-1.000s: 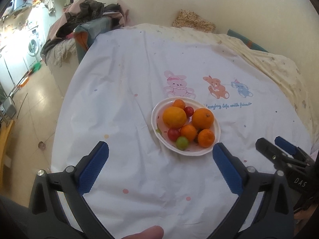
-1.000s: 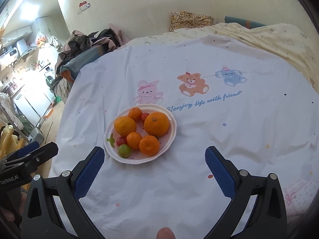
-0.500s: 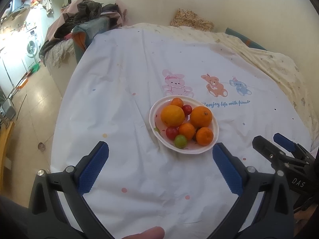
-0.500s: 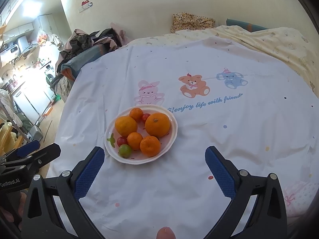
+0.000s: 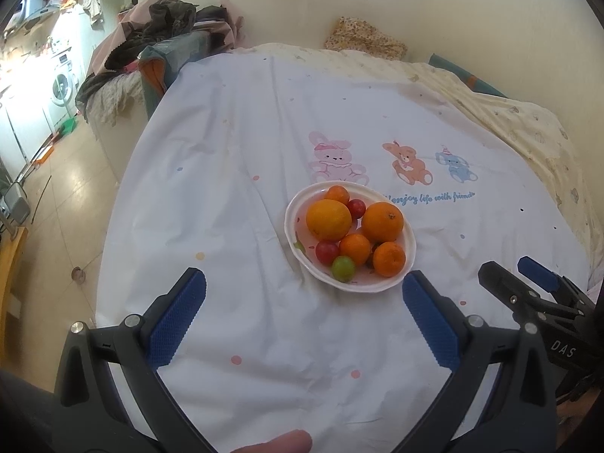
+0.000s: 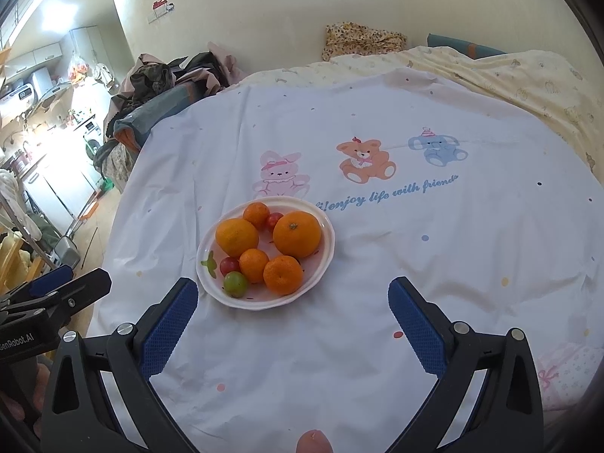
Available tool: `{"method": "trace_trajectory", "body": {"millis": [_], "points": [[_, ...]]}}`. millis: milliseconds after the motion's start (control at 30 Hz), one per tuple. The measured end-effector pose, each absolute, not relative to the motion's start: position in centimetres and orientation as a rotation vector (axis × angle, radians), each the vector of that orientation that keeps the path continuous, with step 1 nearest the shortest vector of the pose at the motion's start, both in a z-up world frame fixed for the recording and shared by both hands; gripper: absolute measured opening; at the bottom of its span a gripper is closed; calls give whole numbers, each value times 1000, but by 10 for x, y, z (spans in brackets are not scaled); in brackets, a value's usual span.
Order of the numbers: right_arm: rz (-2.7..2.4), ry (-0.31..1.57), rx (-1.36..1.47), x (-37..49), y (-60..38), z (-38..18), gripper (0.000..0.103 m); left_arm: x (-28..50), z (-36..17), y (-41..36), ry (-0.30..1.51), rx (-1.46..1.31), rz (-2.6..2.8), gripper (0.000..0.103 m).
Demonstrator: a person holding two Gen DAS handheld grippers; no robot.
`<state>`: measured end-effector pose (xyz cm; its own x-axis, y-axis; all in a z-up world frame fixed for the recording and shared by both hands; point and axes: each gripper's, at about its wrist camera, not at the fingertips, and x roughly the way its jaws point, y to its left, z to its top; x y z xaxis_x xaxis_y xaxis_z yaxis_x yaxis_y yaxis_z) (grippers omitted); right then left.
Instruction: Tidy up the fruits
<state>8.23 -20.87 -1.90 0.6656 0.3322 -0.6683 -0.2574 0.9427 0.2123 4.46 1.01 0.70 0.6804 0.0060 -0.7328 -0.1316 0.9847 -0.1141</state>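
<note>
A white plate [image 5: 409,260] [image 6: 324,260] sits on a white cartoon-print sheet [image 5: 234,173] [image 6: 453,249]. It holds two large oranges [image 5: 382,221] [image 6: 296,234], several small mandarins [image 5: 389,259] [image 6: 283,275], red cherry tomatoes [image 5: 327,251] [image 6: 229,264] and a green one [image 5: 343,268] [image 6: 235,283]. My left gripper [image 5: 304,294] is open and empty, just short of the plate. My right gripper [image 6: 292,304] is open and empty, the plate ahead to its left. Each gripper shows at the edge of the other's view [image 5: 528,287] [image 6: 60,294].
The sheet covers a bed with a cream blanket [image 5: 521,120] [image 6: 528,75] at the far right. A pile of clothes [image 5: 158,49] [image 6: 170,75] lies beyond the bed's far left corner. The floor and kitchen [image 5: 49,173] [image 6: 56,173] drop off to the left.
Both grippers have drawn slightly toward the plate; it sits a little lower and larger in the right wrist view. Both stay open and empty.
</note>
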Motion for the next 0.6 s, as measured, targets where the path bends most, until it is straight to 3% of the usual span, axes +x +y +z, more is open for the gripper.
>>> {"method": "trace_trajectory", "body": {"millis": [600], "points": [[330, 776, 99, 82, -208, -20, 103, 41, 9, 8, 821, -175, 82, 103]]}}
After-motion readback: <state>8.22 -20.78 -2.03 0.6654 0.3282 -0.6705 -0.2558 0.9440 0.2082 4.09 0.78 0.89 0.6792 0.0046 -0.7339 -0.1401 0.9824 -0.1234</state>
